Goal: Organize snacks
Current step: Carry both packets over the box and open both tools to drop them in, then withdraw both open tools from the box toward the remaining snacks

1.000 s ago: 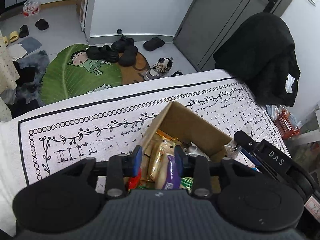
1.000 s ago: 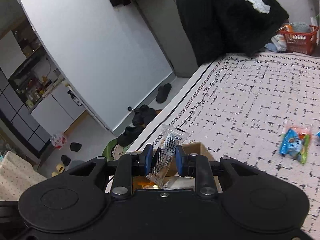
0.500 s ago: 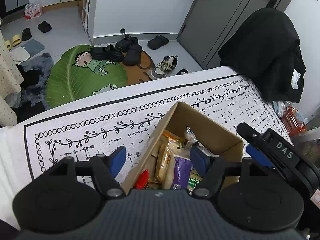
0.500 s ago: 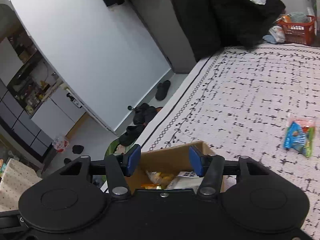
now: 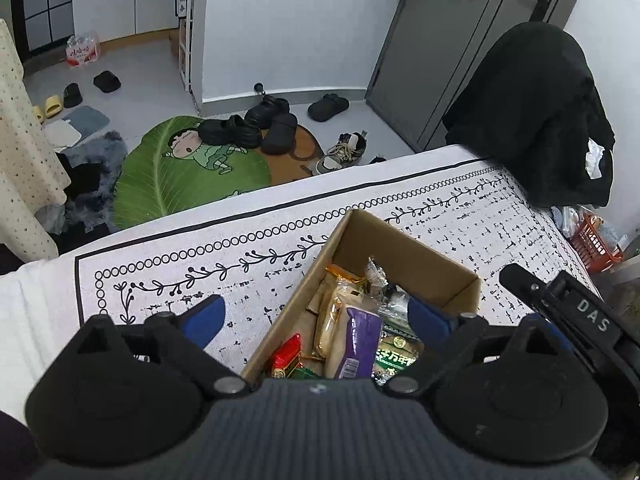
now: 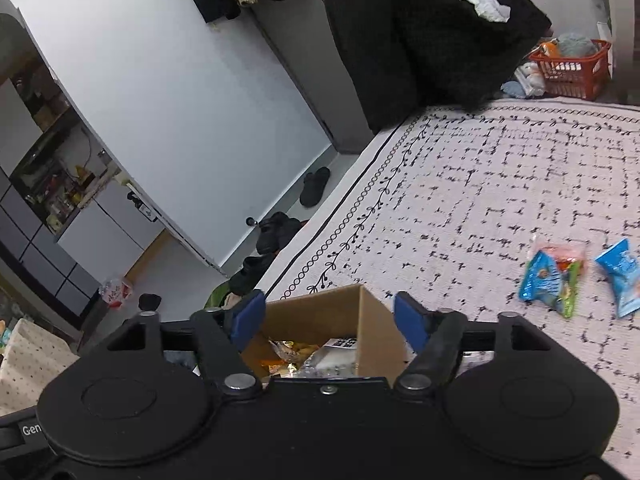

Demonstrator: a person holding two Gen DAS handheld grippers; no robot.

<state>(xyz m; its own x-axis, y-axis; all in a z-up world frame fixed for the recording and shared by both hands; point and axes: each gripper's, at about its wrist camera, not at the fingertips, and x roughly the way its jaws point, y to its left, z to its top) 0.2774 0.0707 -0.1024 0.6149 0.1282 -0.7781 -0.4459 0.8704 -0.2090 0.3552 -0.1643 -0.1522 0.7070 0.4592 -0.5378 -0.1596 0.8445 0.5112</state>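
An open cardboard box sits on the patterned cloth and holds several wrapped snacks, among them a purple packet and a red one. My left gripper hangs open above the box, its blue pads spread wide with nothing between them. My right gripper is also open over the box's near corner and holds nothing. Two loose snack packets lie on the cloth to the right: a blue and green one and a blue one.
The cloth-covered table ends at a far edge above the floor, where shoes and a green leaf mat lie. A chair draped in black clothing stands at the far right corner. A red basket sits beyond it.
Both grippers were shut a second ago, the right on a clear-wrapped snack held over the box. Both have opened wide, and that snack now lies in the box.
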